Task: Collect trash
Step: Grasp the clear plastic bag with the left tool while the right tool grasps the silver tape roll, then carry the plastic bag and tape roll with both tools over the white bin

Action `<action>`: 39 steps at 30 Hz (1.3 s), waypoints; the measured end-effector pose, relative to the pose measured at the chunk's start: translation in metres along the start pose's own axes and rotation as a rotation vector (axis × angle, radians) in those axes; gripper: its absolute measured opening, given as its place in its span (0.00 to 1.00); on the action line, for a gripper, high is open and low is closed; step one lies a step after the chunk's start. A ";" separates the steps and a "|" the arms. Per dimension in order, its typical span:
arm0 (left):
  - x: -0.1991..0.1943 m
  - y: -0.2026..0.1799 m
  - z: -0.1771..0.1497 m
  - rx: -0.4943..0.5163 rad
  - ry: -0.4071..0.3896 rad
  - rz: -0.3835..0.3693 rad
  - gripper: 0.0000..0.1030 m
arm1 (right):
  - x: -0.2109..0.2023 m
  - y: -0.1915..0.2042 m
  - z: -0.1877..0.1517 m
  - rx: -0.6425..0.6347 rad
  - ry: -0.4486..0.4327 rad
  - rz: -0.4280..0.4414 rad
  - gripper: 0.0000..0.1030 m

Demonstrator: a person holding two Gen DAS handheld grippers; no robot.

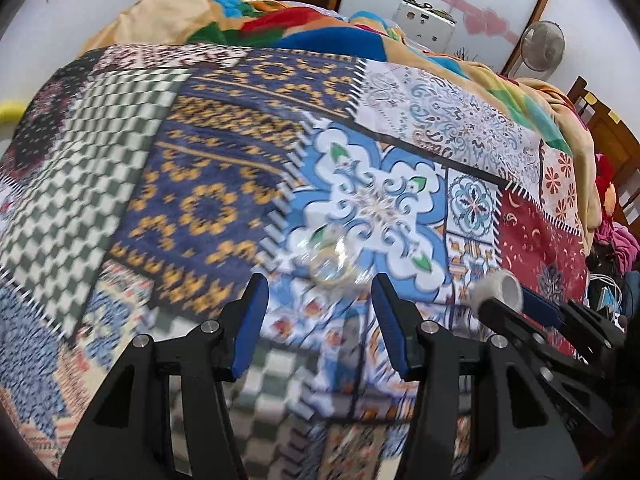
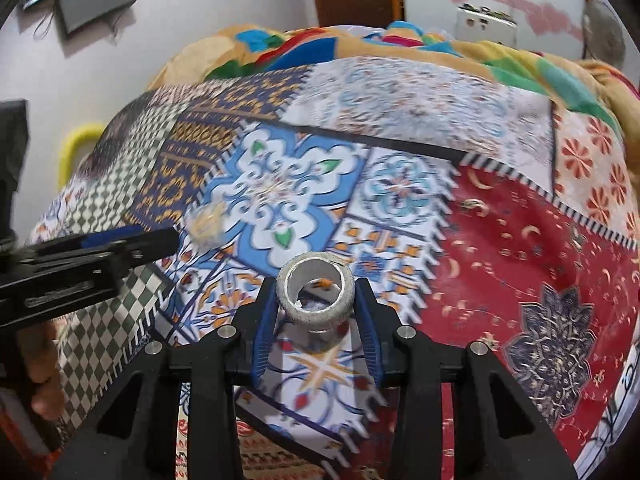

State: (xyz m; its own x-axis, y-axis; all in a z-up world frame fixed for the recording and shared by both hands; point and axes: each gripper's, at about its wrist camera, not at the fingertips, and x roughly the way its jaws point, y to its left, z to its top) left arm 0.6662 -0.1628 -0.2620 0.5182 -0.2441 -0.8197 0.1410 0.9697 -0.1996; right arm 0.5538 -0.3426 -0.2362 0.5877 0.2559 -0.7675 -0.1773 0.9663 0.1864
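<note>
1. Covering nearly the whole left wrist view is a patchwork bedspread (image 1: pixel 224 184) with panels of navy and gold, green-and-white checks, blue-and-white floral tile, pale paisley and red.
2. Behind it a bunched, brightly coloured blanket (image 1: pixel 280 20) is heaped along the far side; beyond that stand a white wall, a wooden door, a panel with pink hearts and a standing fan (image 1: pixel 544 46).
3. The left gripper (image 1: pixel 320 292) has its blue-padded jaws apart with nothing pressed between them; a crumpled clear plastic wrapper (image 1: pixel 328 260) lies on the floral tile panel just ahead of the fingertips, blurred.
4. At the lower right of this view the right gripper (image 1: pixel 516 304) reaches in, carrying a grey cardboard tape core (image 1: pixel 498 290).
5. From the right wrist view, the same bedspread (image 2: pixel 520 240) fills the frame, its red panel to the right and the blanket (image 2: pixel 280 46) behind.
6. The right gripper (image 2: pixel 316 300) is clamped on the tape core (image 2: pixel 316 292), whose open end faces the camera, held over the bedspread.
7. The left gripper (image 2: pixel 160 240) enters from the left edge, its tip beside the clear wrapper (image 2: pixel 206 224); whether it touches cannot be told. A yellow loop (image 2: pixel 76 148) shows by the wall.
</note>
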 end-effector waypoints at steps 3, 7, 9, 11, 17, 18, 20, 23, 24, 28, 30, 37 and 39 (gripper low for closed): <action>0.014 -0.010 0.007 0.026 -0.012 0.038 0.51 | -0.005 -0.007 0.000 0.014 -0.011 -0.015 0.34; 0.025 -0.016 0.005 0.068 -0.004 0.103 0.34 | 0.000 -0.009 -0.002 0.029 0.007 -0.024 0.34; 0.022 -0.016 -0.001 0.072 -0.003 0.096 0.32 | -0.002 -0.007 -0.002 0.022 0.008 -0.028 0.34; 0.014 -0.016 -0.008 0.063 -0.001 0.055 0.31 | -0.005 -0.005 -0.002 0.017 0.010 -0.032 0.34; -0.026 -0.019 -0.024 0.052 -0.005 0.046 0.28 | -0.030 0.008 0.000 0.009 -0.007 -0.017 0.34; -0.035 -0.020 -0.027 0.053 -0.010 0.045 0.28 | -0.037 0.010 0.001 0.008 -0.013 -0.014 0.34; -0.055 -0.024 -0.030 0.063 -0.025 0.053 0.28 | -0.051 0.016 0.001 0.005 -0.022 -0.011 0.34; -0.094 -0.031 -0.036 0.078 -0.063 0.064 0.28 | -0.075 0.025 0.002 0.001 -0.040 -0.003 0.34; -0.105 -0.031 -0.038 0.079 -0.073 0.064 0.28 | -0.083 0.028 0.003 -0.001 -0.047 0.000 0.34; -0.160 -0.038 -0.047 0.077 -0.125 0.060 0.28 | -0.123 0.046 0.001 -0.020 -0.081 0.006 0.34; -0.187 -0.040 -0.053 0.079 -0.149 0.059 0.28 | -0.146 0.057 -0.001 -0.033 -0.100 0.011 0.34; -0.269 -0.038 -0.082 0.062 -0.230 0.091 0.28 | -0.209 0.091 -0.014 -0.081 -0.163 0.032 0.34; -0.286 -0.036 -0.091 0.054 -0.243 0.102 0.28 | -0.225 0.102 -0.021 -0.093 -0.178 0.042 0.34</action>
State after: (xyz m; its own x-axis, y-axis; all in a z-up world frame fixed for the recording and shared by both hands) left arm 0.4364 -0.1268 -0.0694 0.7187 -0.1469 -0.6797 0.1188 0.9890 -0.0882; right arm 0.3872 -0.3023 -0.0576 0.7071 0.3045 -0.6383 -0.2722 0.9502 0.1518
